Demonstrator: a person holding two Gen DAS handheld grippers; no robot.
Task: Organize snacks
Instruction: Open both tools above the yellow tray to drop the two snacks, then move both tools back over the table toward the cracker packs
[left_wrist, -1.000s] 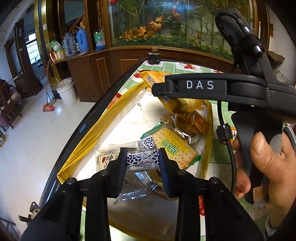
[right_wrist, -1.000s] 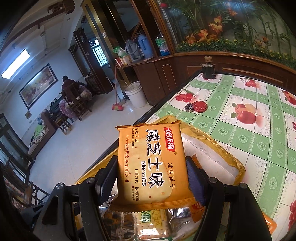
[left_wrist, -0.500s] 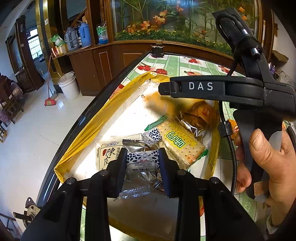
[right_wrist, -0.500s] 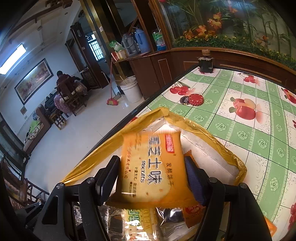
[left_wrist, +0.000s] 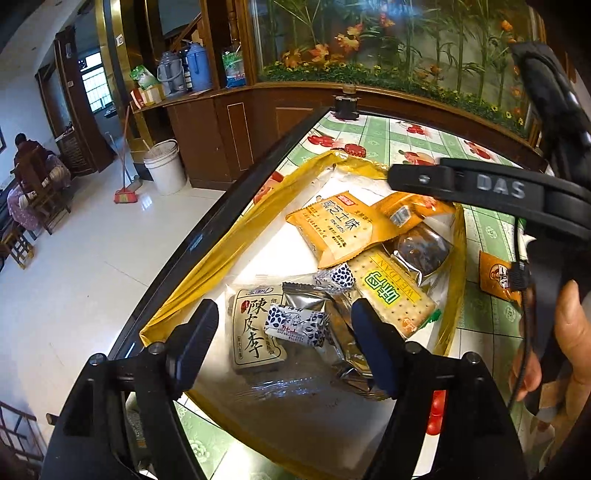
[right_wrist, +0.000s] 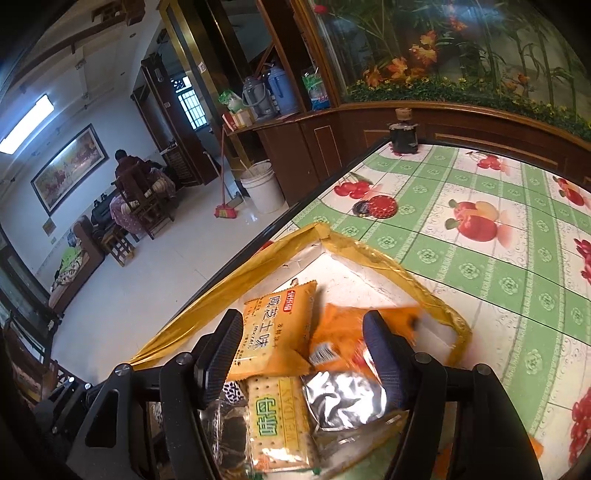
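Jaws of the left gripper (left_wrist: 284, 334), low in the frame, have just been opening and stand wide, the spotted candy (left_wrist: 297, 325) lying loose between them in the gold-rimmed tray (left_wrist: 207, 254). Jaws of the right gripper (right_wrist: 303, 350) also stand apart, gripping nothing; the orange biscuit packet (right_wrist: 275, 328) rests in the tray at center frame, beside a green-labelled cracker pack (right_wrist: 277, 424). The tray sits on the fruit-patterned surface (right_wrist: 480, 266).
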